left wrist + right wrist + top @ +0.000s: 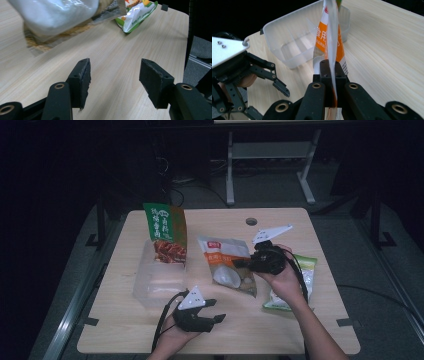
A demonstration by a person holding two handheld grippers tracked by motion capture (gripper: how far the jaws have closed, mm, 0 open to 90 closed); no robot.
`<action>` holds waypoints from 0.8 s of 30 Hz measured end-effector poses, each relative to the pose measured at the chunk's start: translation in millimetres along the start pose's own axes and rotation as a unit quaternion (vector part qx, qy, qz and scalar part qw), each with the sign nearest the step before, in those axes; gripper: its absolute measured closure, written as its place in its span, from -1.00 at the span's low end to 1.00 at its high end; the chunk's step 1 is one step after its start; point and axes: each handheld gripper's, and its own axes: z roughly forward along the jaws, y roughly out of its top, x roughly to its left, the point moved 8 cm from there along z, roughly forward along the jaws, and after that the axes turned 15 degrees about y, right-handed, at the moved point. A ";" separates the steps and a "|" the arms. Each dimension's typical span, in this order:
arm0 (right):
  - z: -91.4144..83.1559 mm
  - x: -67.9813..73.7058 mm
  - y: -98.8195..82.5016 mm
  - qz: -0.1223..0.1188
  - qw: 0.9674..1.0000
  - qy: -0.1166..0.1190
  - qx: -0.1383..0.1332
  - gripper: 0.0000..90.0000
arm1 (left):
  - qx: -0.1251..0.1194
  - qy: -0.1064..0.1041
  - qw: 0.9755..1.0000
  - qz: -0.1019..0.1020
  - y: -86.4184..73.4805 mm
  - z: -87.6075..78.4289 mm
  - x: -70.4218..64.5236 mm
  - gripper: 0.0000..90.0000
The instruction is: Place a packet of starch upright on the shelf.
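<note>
My right gripper (240, 264) is shut on the edge of an orange-and-white snack packet (227, 265), which is tilted up off the middle of the wooden table. In the right gripper view the jaws (331, 67) pinch the thin packet (332, 42) edge-on. My left gripper (217, 311) is near the table's front edge, open, with nothing between its jaws. The left gripper view shows its open jaws (115, 67) over bare wood, with the lifted packet (55, 15) beyond them. A clear plastic container (157, 285) stands at the left, and a green packet (166, 232) stands upright in its far end.
A green-and-white packet (295, 285) lies flat on the table under my right hand, also seen as the packet (136, 12) in the left gripper view. The container (294, 42) sits beyond my left gripper (279, 82). A round cable hole (251, 221) is near the table's far edge.
</note>
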 end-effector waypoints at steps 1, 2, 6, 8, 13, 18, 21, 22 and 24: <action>1.4 0.3 3.1 -0.001 1.000 0.001 0.001 1.00 | 0.001 0.000 1.000 0.003 -0.2 -0.4 0.5 -0.08; 2.1 0.6 5.0 -0.002 1.000 0.002 0.001 1.00 | 0.001 -0.001 1.000 0.002 -0.1 -0.6 0.1 -0.09; 5.3 1.7 16.2 -0.009 1.000 0.009 -0.001 1.00 | -0.001 -0.002 1.000 -0.001 0.5 -0.8 -0.3 -0.10; 6.6 2.3 22.3 -0.011 1.000 0.013 -0.003 1.00 | 0.001 -0.004 1.000 -0.001 0.4 -1.7 -0.3 -0.13; 14.1 4.8 37.8 -0.023 0.999 0.024 -0.001 1.00 | -0.004 -0.004 1.000 -0.005 1.9 -2.2 -0.5 -0.19; 22.5 5.9 51.7 -0.035 0.999 0.032 0.000 1.00 | -0.002 -0.002 1.000 -0.007 1.3 -3.1 0.1 -0.23; 26.6 7.3 59.4 -0.039 0.998 0.038 0.003 1.00 | -0.003 0.000 1.000 -0.007 1.4 -3.8 0.7 -0.25; 28.0 7.5 62.2 -0.041 0.998 0.043 0.002 1.00 | -0.003 0.000 1.000 -0.007 1.5 -4.0 0.7 -0.25; 29.8 8.1 67.4 -0.042 0.998 0.045 0.000 1.00 | -0.004 0.001 1.000 -0.006 1.6 -4.2 1.0 -0.25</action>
